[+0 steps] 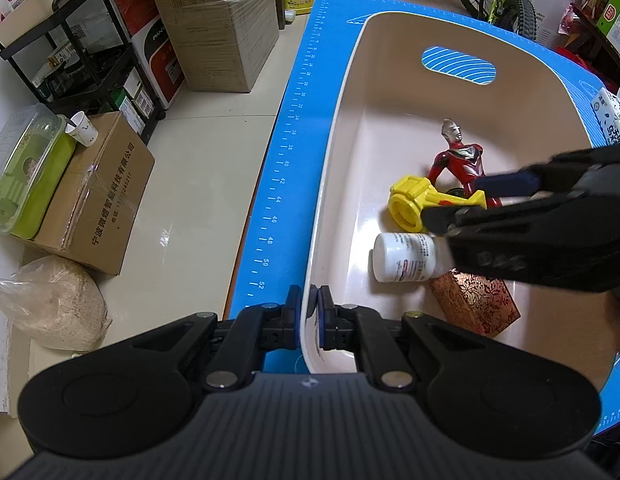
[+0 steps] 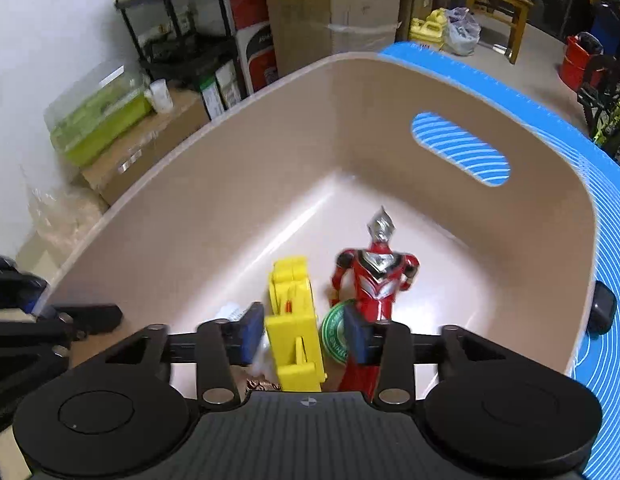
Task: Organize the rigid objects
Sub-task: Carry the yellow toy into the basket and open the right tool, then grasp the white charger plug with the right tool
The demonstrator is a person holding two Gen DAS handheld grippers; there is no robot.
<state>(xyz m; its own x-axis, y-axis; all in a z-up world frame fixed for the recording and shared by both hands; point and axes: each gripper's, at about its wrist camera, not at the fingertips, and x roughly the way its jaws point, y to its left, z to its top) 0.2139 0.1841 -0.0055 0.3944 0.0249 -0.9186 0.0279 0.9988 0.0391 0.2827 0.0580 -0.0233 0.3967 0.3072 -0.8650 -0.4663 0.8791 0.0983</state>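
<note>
Both grippers angled down: left gripper (image 1: 309,312) clamped on bin (image 1: 342,128) rim; right gripper (image 2: 304,330) parted around yellow toy (image 2: 296,320).

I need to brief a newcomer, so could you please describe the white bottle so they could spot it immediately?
Find the beige tub on the blue mat. On its floor, the white bottle lies on its side between a yellow toy and a red patterned box; it alone is a white, labelled cylinder.

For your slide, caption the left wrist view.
Left gripper clamps the bin rim; right gripper hovers over toys inside.
</note>
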